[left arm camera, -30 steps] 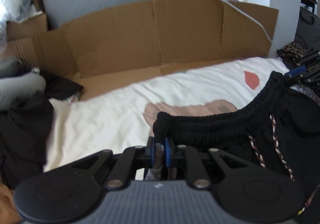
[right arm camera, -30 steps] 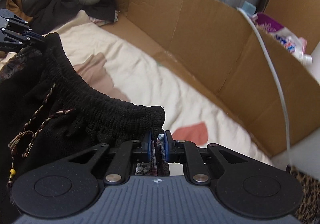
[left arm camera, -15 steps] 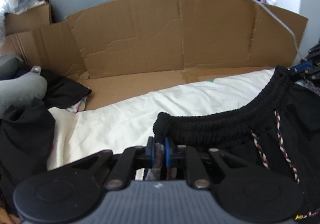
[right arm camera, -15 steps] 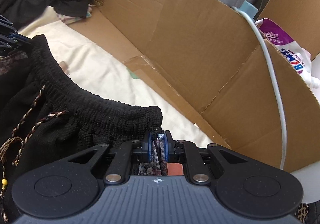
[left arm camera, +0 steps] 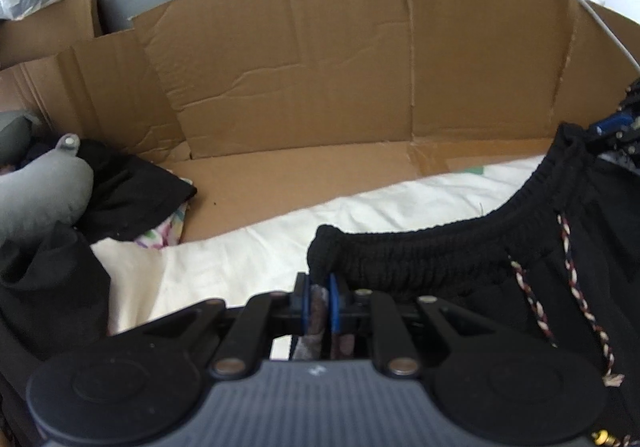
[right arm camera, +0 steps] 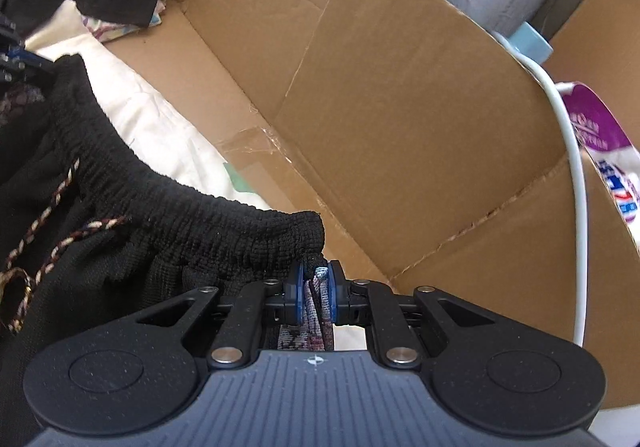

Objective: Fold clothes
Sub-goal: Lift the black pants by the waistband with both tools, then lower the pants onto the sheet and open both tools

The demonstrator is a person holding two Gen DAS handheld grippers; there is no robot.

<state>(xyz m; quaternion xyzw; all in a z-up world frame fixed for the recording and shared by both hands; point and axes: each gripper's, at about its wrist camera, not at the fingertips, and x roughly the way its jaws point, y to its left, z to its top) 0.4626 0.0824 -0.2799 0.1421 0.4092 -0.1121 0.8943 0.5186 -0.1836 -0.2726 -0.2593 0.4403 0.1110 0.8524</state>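
I'm holding the black shorts (left arm camera: 460, 247) up by their ribbed waistband, stretched between both tools above the cream sheet (left arm camera: 248, 247). My left gripper (left arm camera: 318, 301) is pinching the band's left corner; my right gripper (right arm camera: 316, 287) is clamping the right corner. Cardboard (right arm camera: 380, 87) is standing just beyond. The purple packet (right arm camera: 600, 135) is showing print too blurred to read.

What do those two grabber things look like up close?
Both match. The left gripper and the right gripper each have a grey ribbed body with two round black discs, black linkage bars with silver rivets, and blue pads on the fingers. A small white mark sits on the ribbing. No hand or sleeve shows.
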